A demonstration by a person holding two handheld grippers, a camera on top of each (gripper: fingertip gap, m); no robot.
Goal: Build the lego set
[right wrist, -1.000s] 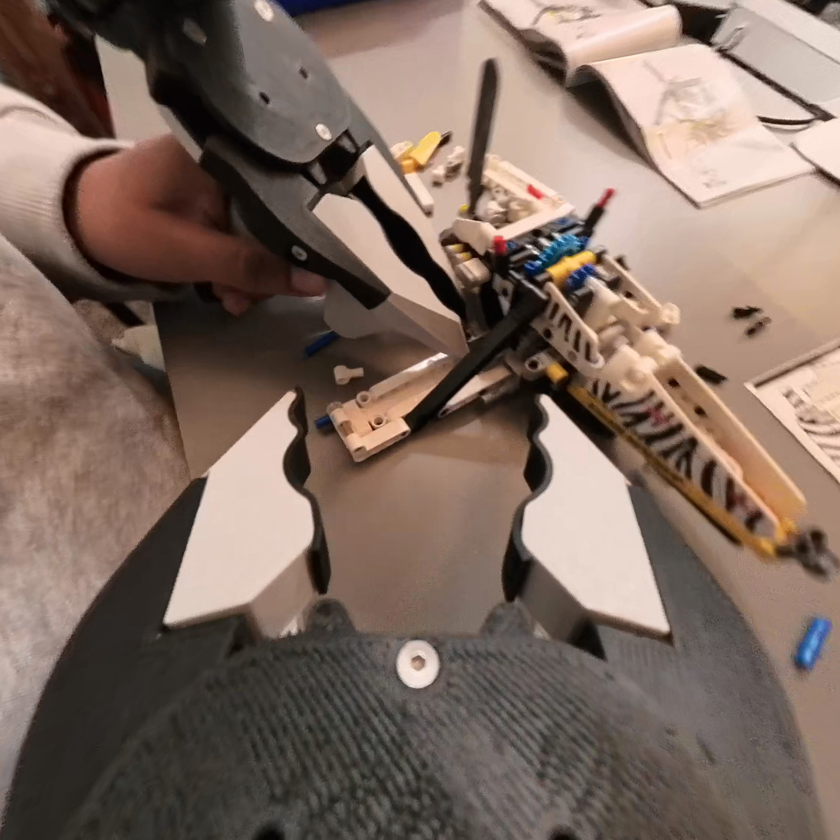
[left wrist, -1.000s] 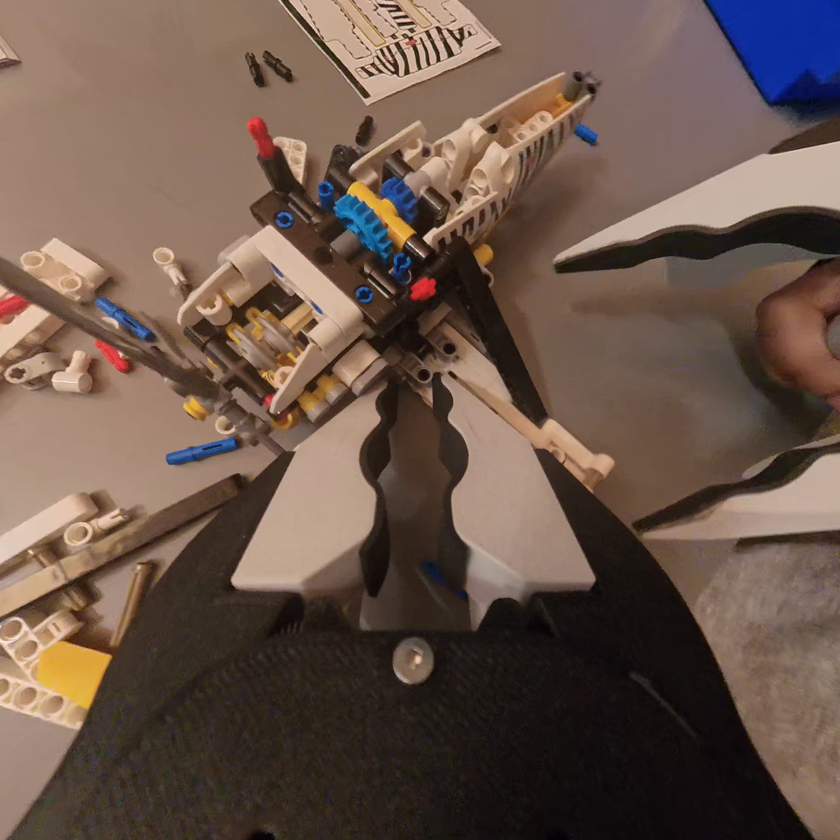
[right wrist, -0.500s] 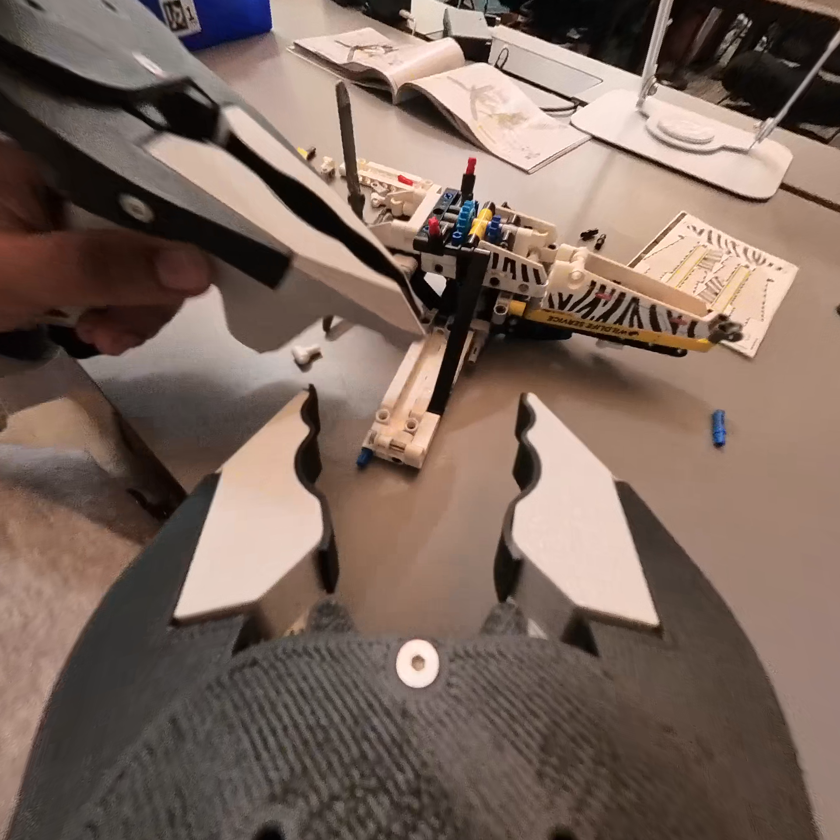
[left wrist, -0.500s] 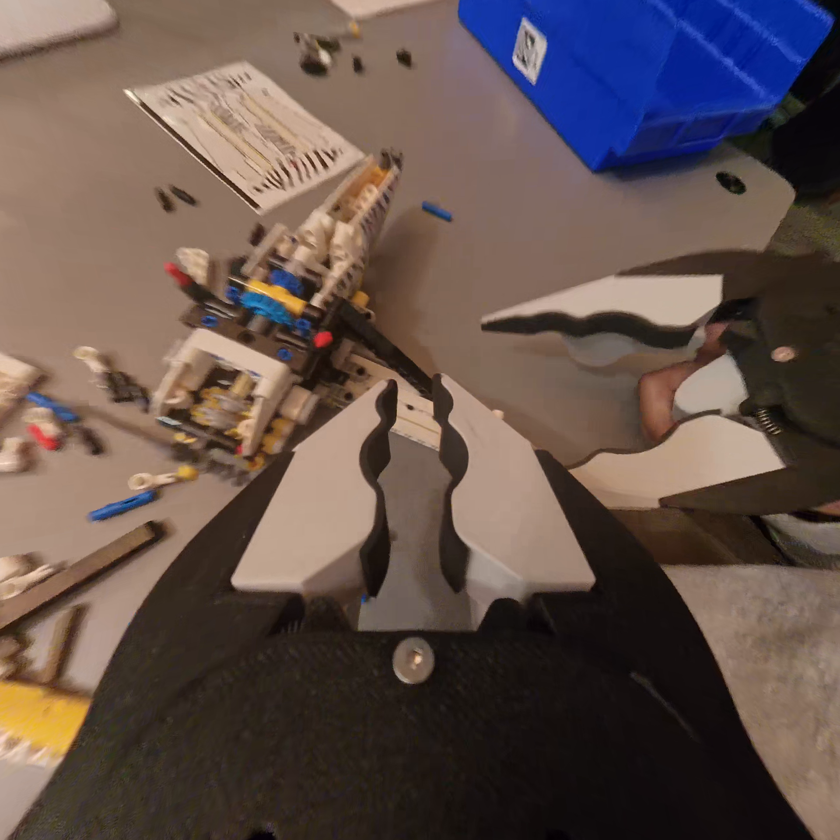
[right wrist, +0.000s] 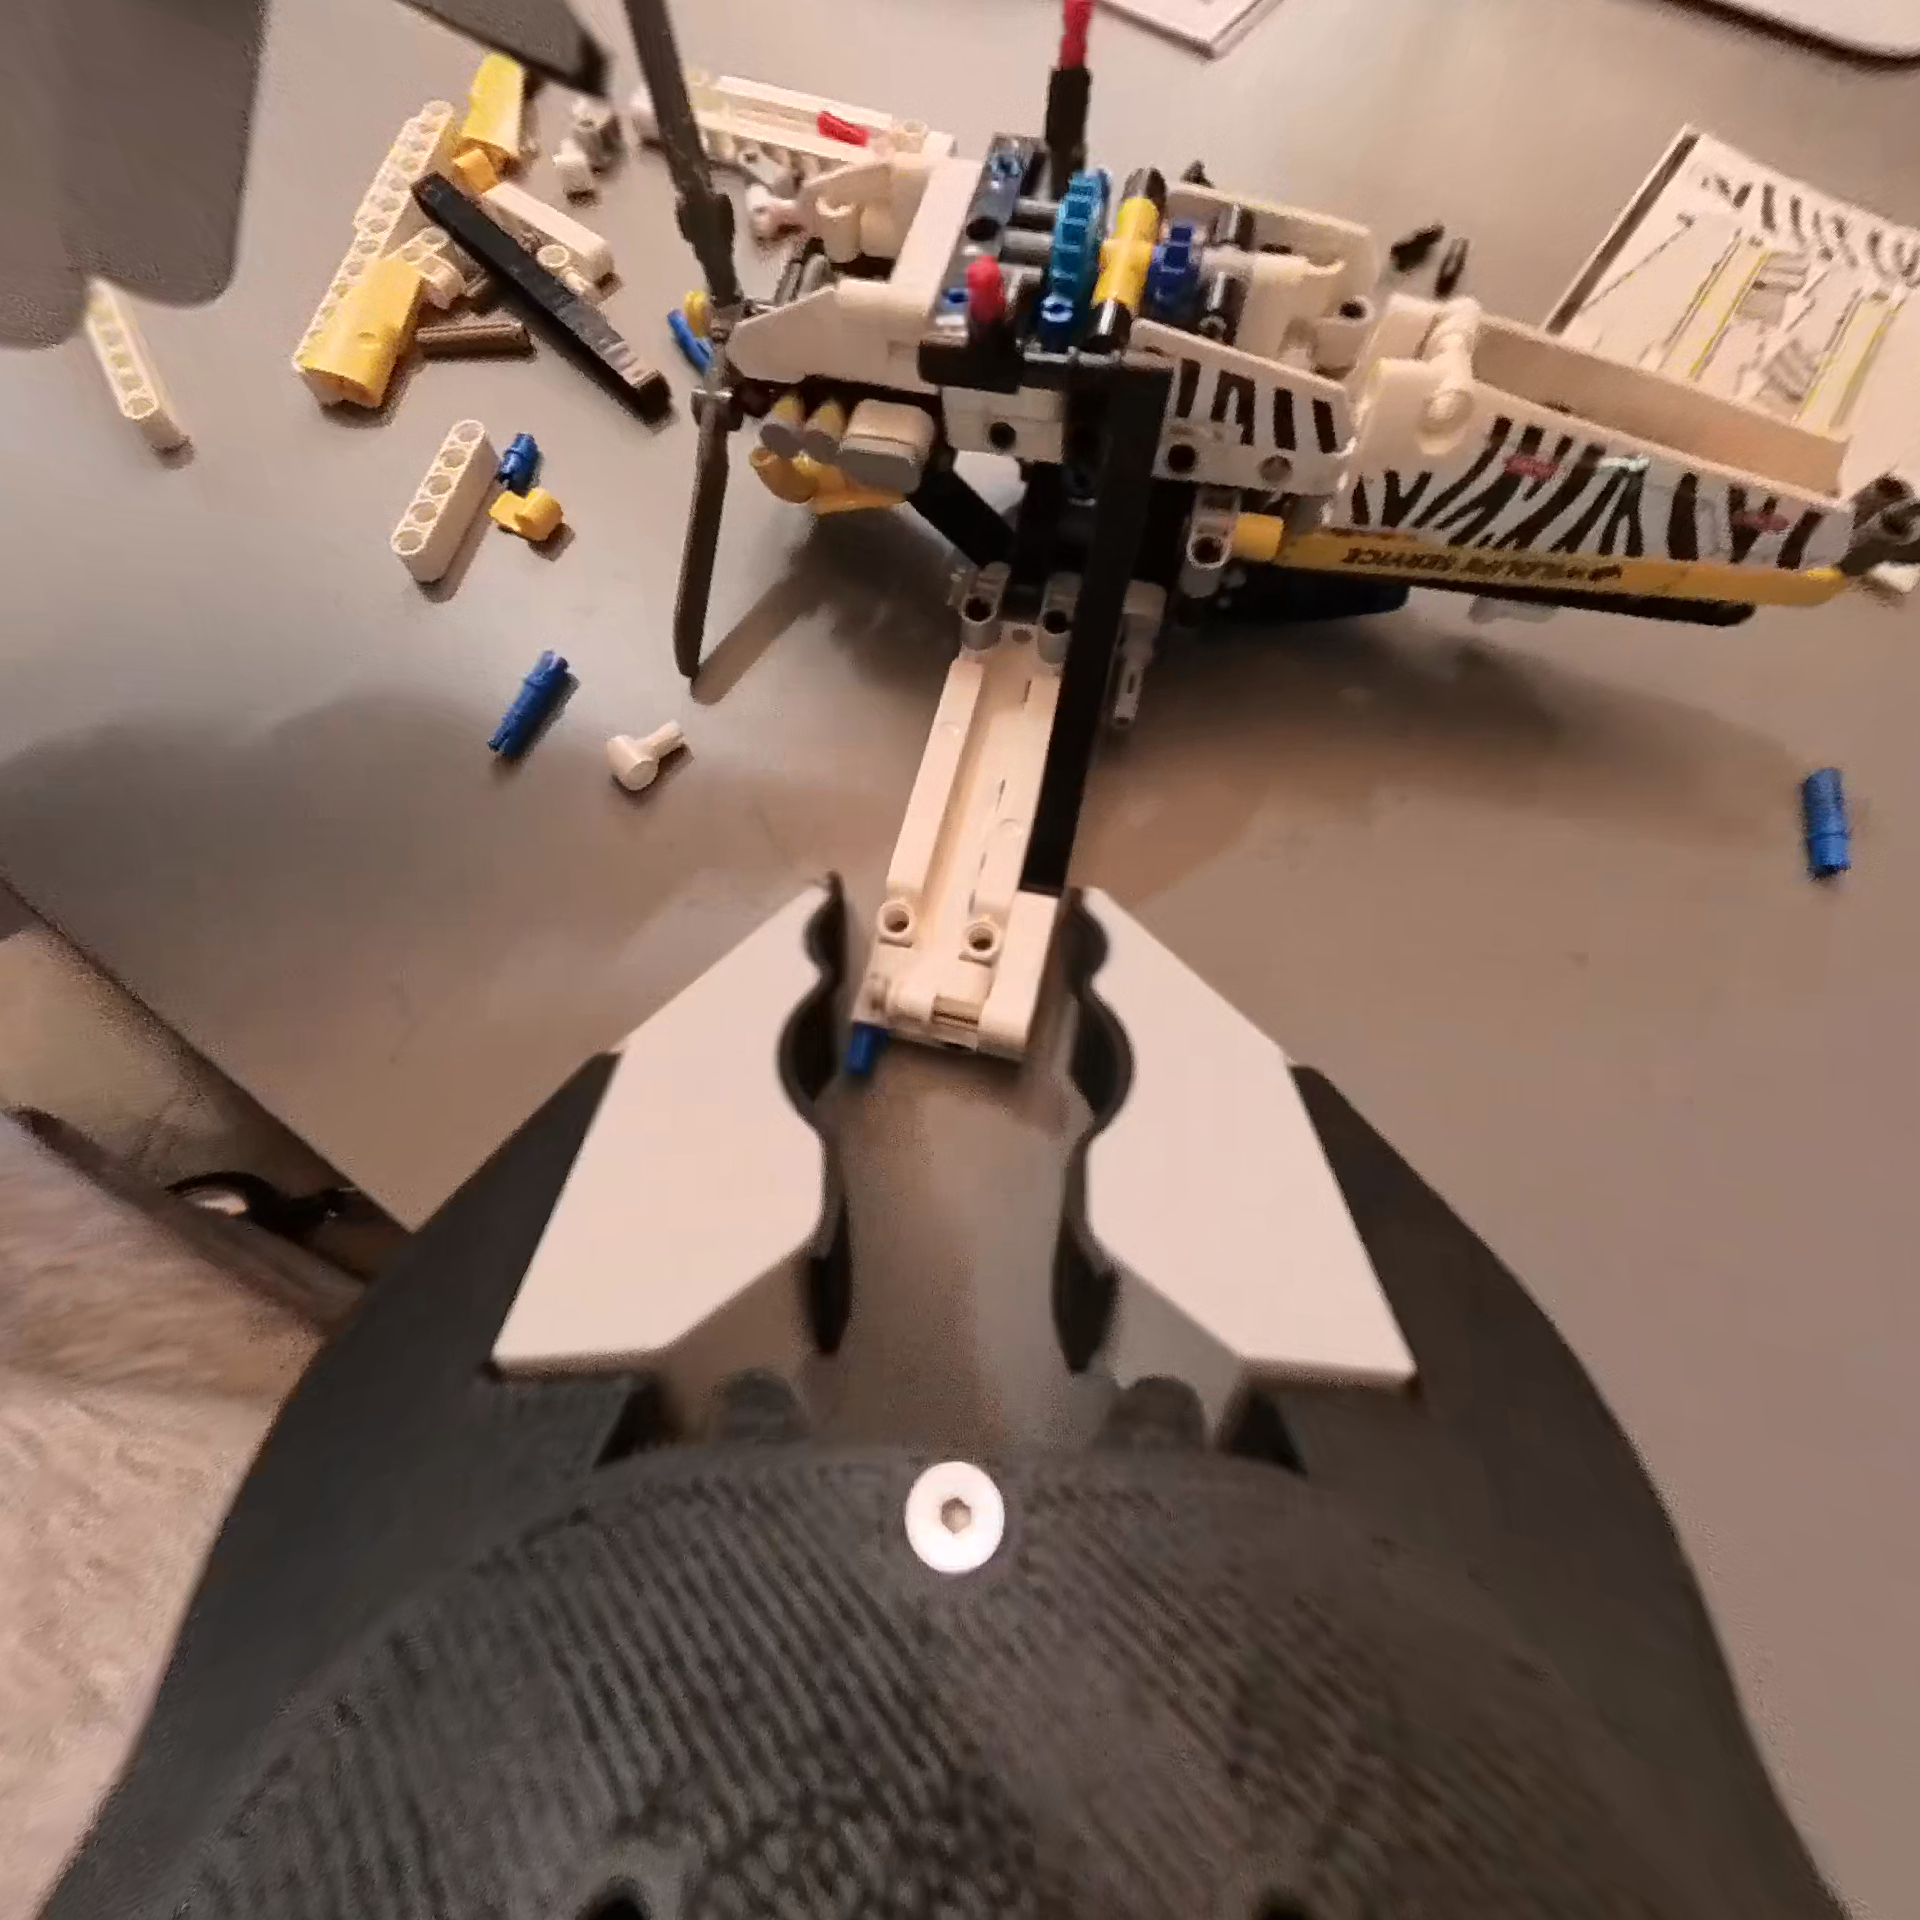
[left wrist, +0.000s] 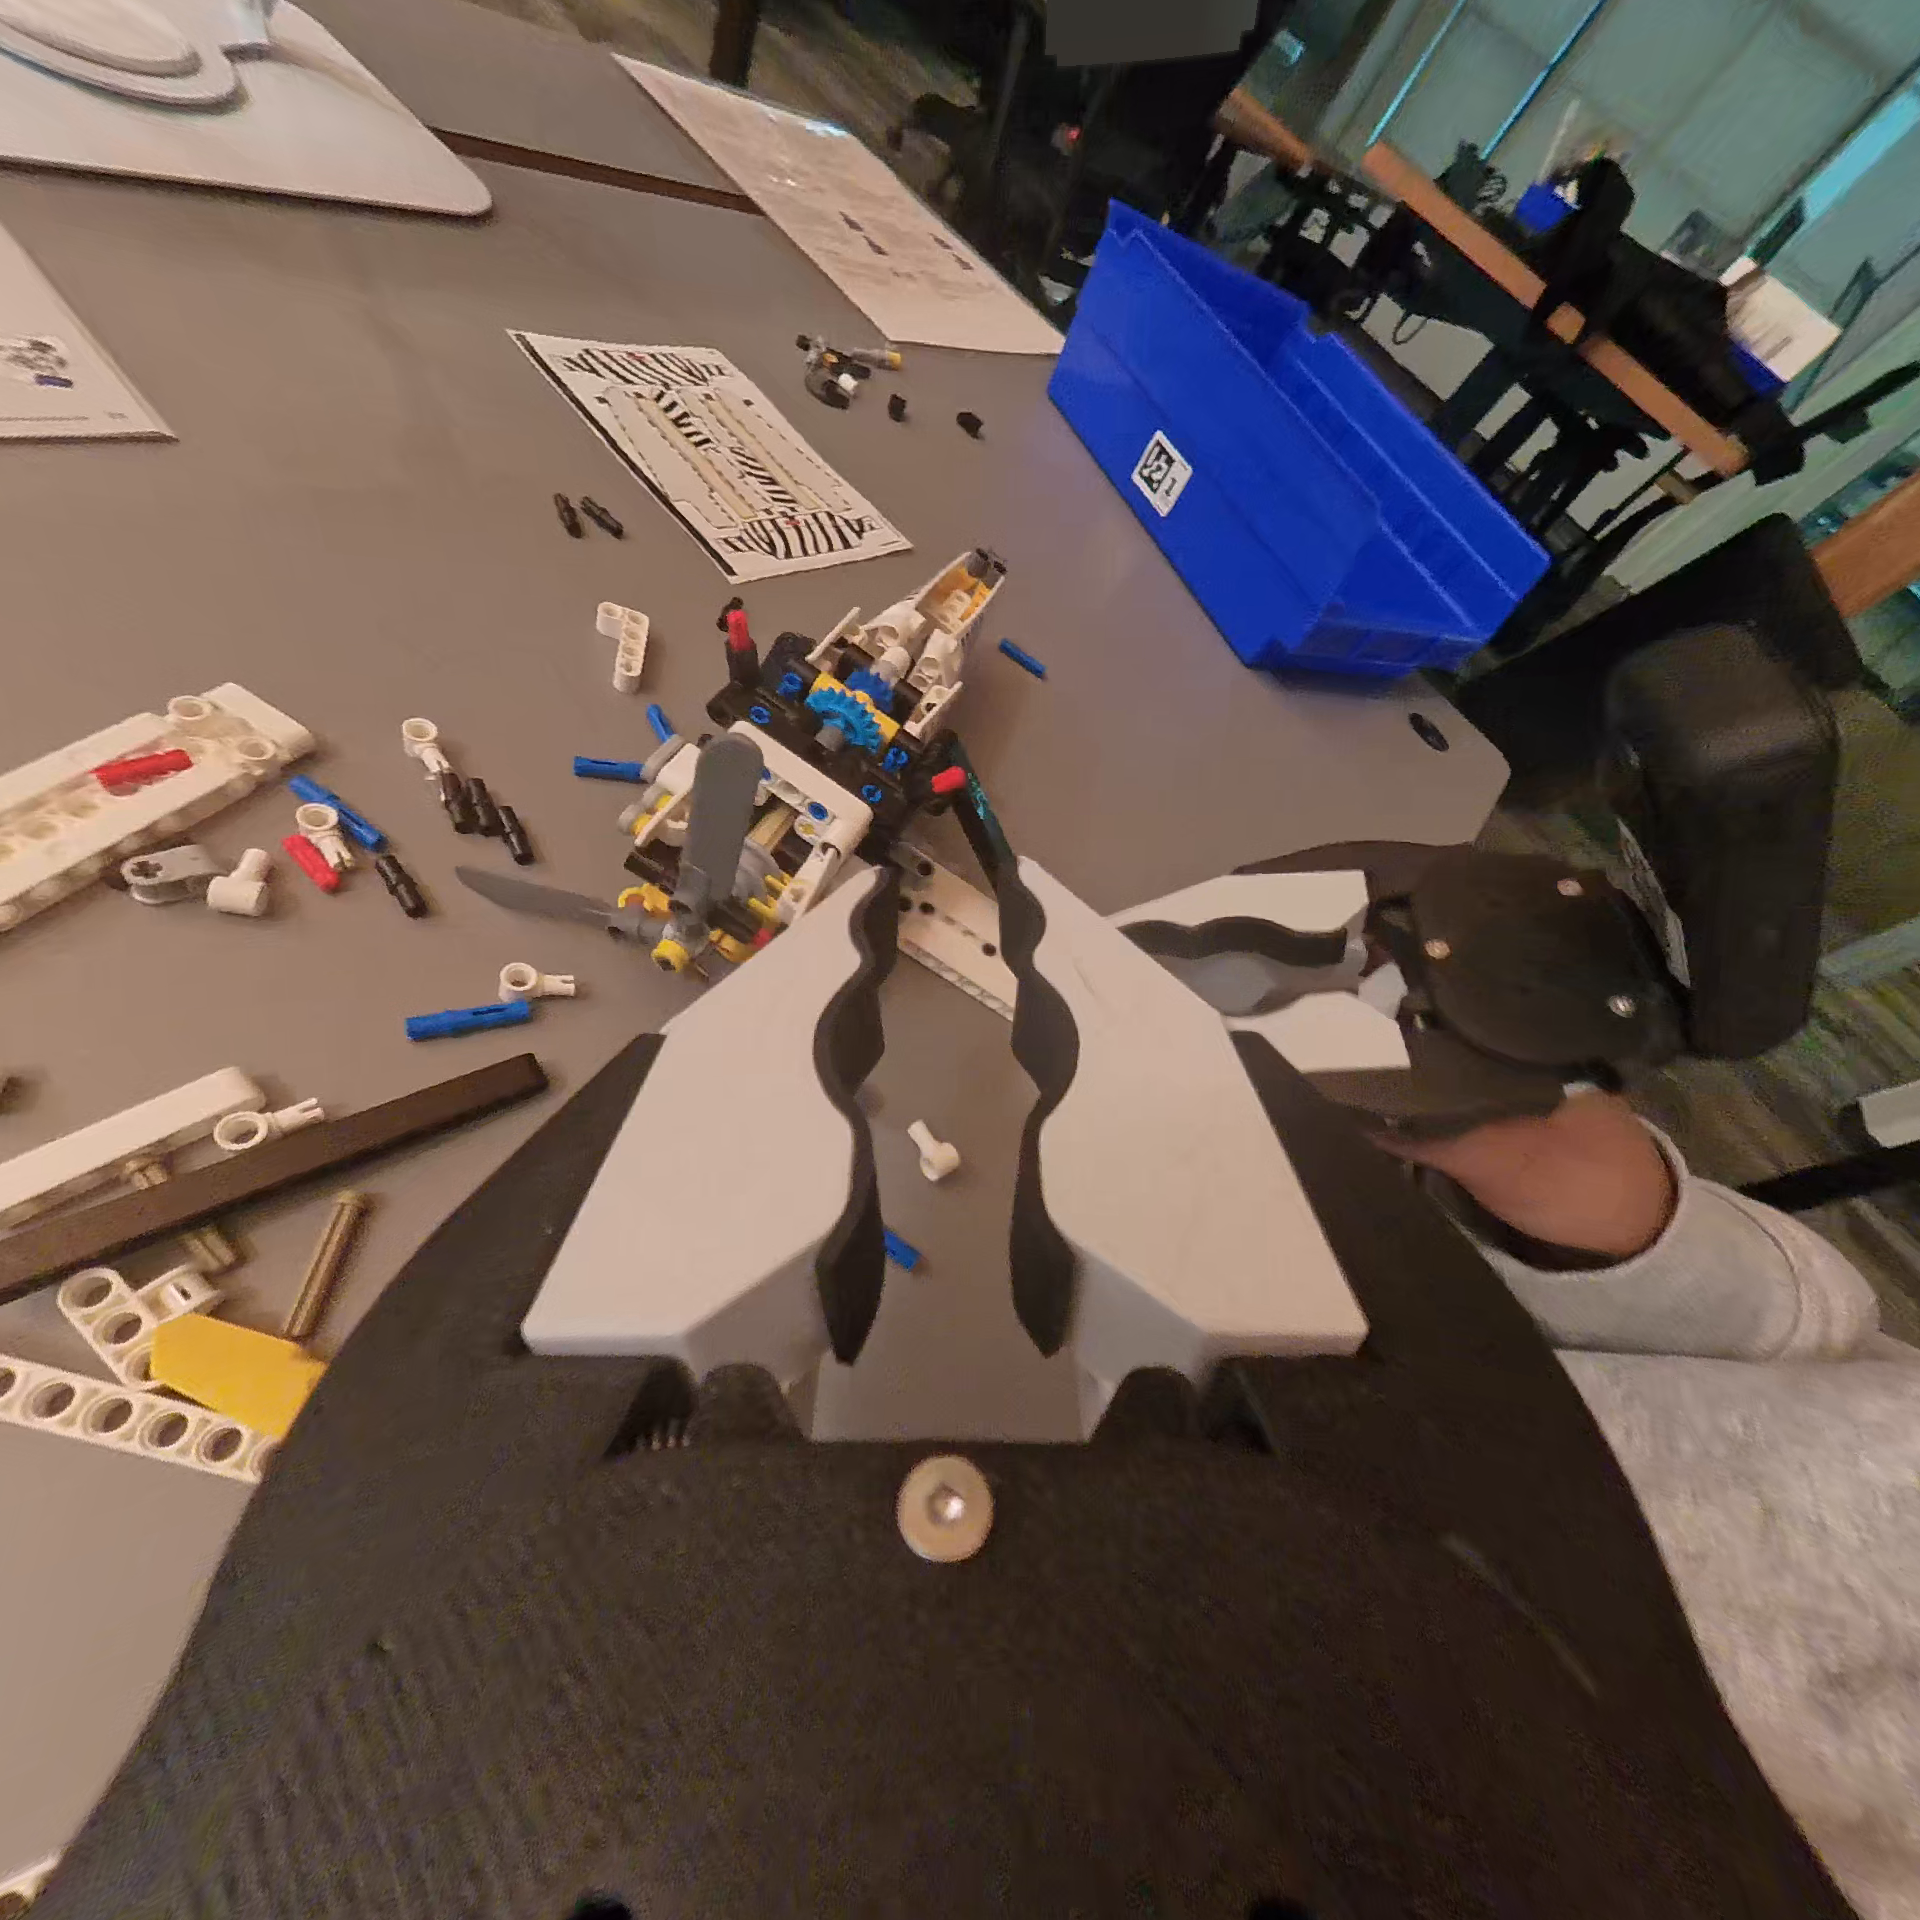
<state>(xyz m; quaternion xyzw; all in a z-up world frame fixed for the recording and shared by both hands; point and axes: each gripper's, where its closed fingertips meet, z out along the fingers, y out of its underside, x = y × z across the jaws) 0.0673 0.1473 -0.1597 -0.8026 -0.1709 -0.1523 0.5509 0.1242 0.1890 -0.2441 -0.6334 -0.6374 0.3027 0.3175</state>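
Right tongs (right wrist: 951, 925): narrowed around the white wing tip (right wrist: 961, 961) of the lego plane (right wrist: 1049, 343); contact with the pads cannot be told. Left tongs (left wrist: 951, 899): partly parted, empty, raised above the grey bench (left wrist: 312, 582). Plane: mid-bench, beside the zebra sticker sheet (left wrist: 712, 452), loose pins scattered left.

The bench (left wrist: 312, 312) is smooth matt grey laminate. The lego model (right wrist: 1143, 343) is glossy hard plastic, as are the loose pins on the left. The left gripper (left wrist: 951, 914) has a rough, ribbed black printed body, smooth matt pale fingers (left wrist: 727, 1143) and a metal screw (left wrist: 943, 1507). The sticker sheet (left wrist: 707, 447) is paper, the far right bin (left wrist: 1299, 457) shiny blue plastic, the sleeve (left wrist: 1714, 1288) soft grey cloth.
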